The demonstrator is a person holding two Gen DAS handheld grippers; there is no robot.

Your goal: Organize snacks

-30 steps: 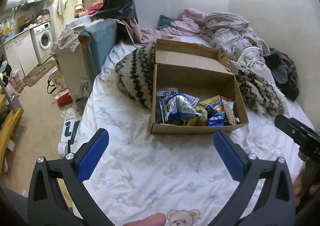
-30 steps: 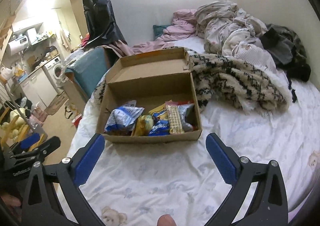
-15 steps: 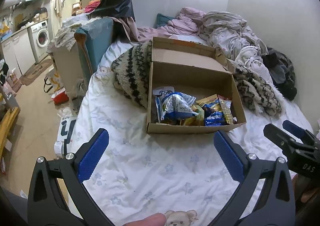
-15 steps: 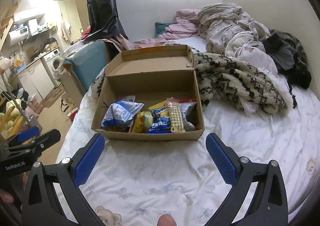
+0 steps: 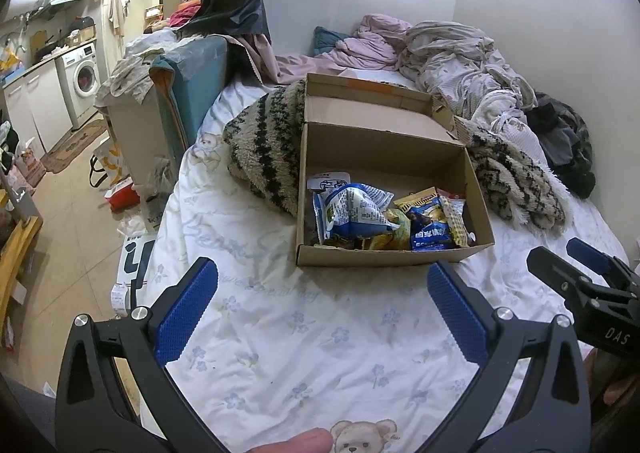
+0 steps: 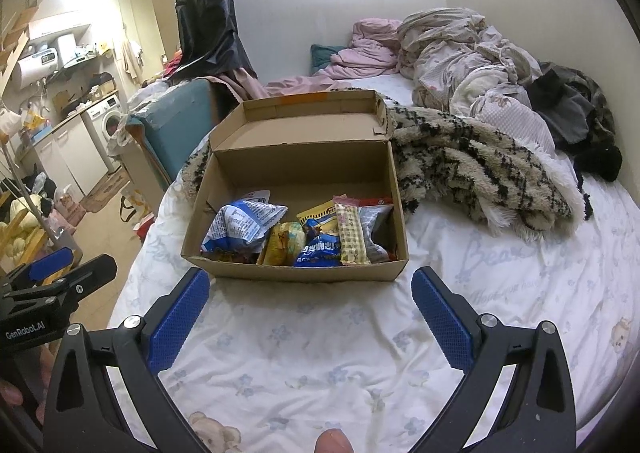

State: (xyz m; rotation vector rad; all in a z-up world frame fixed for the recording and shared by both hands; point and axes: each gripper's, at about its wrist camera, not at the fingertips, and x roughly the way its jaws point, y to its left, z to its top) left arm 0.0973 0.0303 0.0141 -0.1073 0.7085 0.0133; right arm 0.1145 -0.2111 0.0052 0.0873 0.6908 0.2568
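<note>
Left wrist view: the left gripper hangs wide apart and empty over the bed, short of the box of snacks.

Right wrist view: the right gripper gapes empty too — the long snack bar runs front-to-back. Crinkly, heaped packets could slip or drag neighbours.

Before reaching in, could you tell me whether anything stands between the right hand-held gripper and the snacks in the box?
Only the cardboard box's low front wall; the right hand-held gripper can reach the snacks over it.
</note>
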